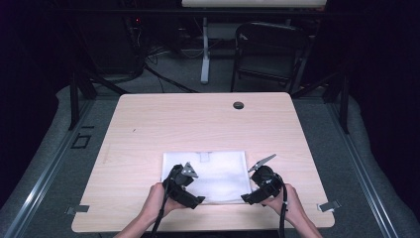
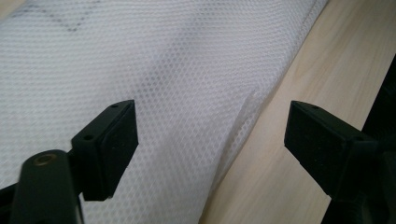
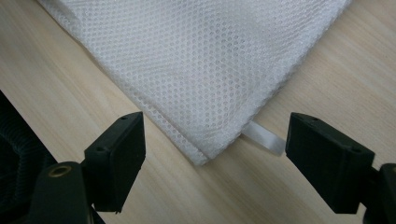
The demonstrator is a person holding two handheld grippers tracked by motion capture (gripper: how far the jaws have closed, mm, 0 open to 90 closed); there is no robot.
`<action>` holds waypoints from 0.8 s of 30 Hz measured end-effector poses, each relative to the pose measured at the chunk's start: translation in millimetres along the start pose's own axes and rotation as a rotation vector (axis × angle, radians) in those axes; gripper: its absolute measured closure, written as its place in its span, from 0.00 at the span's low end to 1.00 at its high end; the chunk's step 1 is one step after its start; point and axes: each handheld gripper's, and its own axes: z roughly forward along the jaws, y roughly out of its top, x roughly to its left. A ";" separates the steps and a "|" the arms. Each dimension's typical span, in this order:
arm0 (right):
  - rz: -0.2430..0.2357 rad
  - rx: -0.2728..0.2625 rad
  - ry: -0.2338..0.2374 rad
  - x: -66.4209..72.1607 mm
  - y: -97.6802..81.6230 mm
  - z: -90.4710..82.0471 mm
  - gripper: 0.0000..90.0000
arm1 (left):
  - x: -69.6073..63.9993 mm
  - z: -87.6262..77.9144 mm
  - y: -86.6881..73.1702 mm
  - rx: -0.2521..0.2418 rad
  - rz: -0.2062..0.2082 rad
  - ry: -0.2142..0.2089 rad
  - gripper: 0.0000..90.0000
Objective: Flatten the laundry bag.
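Note:
A white mesh cloth [image 1: 213,173] lies flat on the wooden table [image 1: 163,119], near its front edge. My left gripper [image 1: 184,174] hovers over the cloth's left front part, open; its jaws straddle the cloth's [image 2: 154,70] edge, one fingertip [image 2: 112,144] over the mesh and the other over bare wood. My right gripper [image 1: 257,177] is open at the cloth's right front corner. That corner of the cloth [image 3: 205,60] points between its jaws, with a small white tab [image 3: 264,137] sticking out beside it. Nothing is held.
A small dark round cap [image 1: 238,105] sits in the tabletop near the far edge. Beyond the table stand a black chair [image 1: 270,49] and a white desk leg [image 1: 205,49]. Bare wood lies all around the cloth.

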 end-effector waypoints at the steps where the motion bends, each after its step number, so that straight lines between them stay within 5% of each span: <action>1: 0.002 0.003 0.001 -0.1 -0.3 0.5 0.23 | -1.3 3.8 2.4 0.008 0.007 -0.002 0.24; 8: -0.005 0.016 0.005 -1.1 -0.5 1.4 0.25 | -8.4 22.7 13.4 0.054 0.082 -0.030 0.37; 16: 0.010 0.007 0.021 -0.8 -1.2 2.3 0.28 | -11.6 35.3 13.7 0.108 0.145 -0.017 0.61; 24: 0.005 0.012 0.021 -1.4 -1.3 1.5 0.31 | -8.7 34.3 9.8 0.084 0.151 -0.003 0.81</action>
